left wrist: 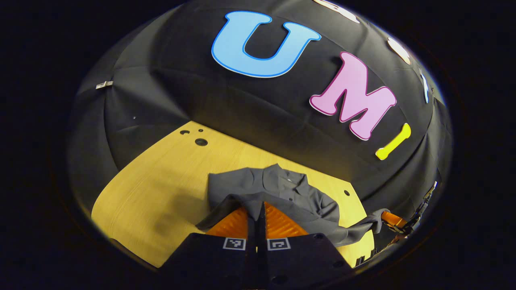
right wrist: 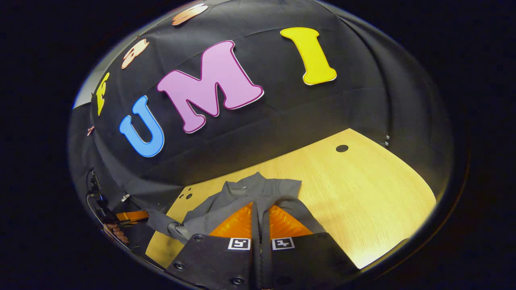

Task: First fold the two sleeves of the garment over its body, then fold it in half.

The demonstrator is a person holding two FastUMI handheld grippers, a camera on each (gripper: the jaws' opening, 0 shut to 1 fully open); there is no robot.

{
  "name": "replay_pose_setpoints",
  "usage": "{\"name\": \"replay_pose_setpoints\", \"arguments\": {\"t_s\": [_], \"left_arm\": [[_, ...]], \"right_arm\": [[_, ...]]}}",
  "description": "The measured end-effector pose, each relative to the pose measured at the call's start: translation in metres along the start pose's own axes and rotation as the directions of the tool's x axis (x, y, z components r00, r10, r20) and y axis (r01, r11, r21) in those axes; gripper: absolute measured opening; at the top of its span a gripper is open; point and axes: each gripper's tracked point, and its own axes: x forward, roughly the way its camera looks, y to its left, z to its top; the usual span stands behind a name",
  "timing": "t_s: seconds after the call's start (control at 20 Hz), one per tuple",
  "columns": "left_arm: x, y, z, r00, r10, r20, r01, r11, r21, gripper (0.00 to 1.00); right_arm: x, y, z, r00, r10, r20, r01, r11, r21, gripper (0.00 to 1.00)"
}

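A dark grey collared garment (left wrist: 278, 185) lies on the wooden table (left wrist: 161, 177), with its collar at the far side. In the left gripper view my left gripper (left wrist: 261, 206) is shut on a lifted fold of its near cloth. Farther right, my right gripper (left wrist: 393, 220) pinches another part of the cloth, and a band of fabric stretches between the two. In the right gripper view the garment (right wrist: 258, 183) rises to my right gripper (right wrist: 260, 205), which is shut on it. My left gripper (right wrist: 131, 216) holds fabric at the far left. I cannot tell whether the held parts are sleeve or hem.
The table (right wrist: 363, 181) has round holes near its far corners (left wrist: 200, 141) (right wrist: 342, 148). Black cloth walls close in behind and beside it. Bare wood lies left of the garment in the left gripper view and right of it in the right gripper view.
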Motion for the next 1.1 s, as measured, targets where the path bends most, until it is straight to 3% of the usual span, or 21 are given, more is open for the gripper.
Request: {"name": "replay_pose_setpoints", "arguments": {"t_s": [0.35, 0.65, 1.1], "left_arm": [[0.084, 0.002, 0.032, 0.999, 0.016, 0.037, -0.016, 1.000, -0.003, 0.05], [0.150, 0.010, 0.044, 0.998, 0.033, 0.061, -0.037, 0.997, 0.069, 0.05], [0.221, 0.028, 0.027, 0.996, 0.079, 0.038, -0.082, 0.991, 0.105, 0.05]], "right_arm": [[0.084, -0.018, 0.017, 0.999, -0.038, 0.022, 0.038, 0.999, -0.011, 0.05], [0.149, -0.040, 0.018, 0.998, -0.062, 0.019, 0.063, 0.997, -0.046, 0.05], [0.209, -0.075, -0.008, 0.994, -0.102, -0.031, 0.100, 0.994, -0.048, 0.05]]}}
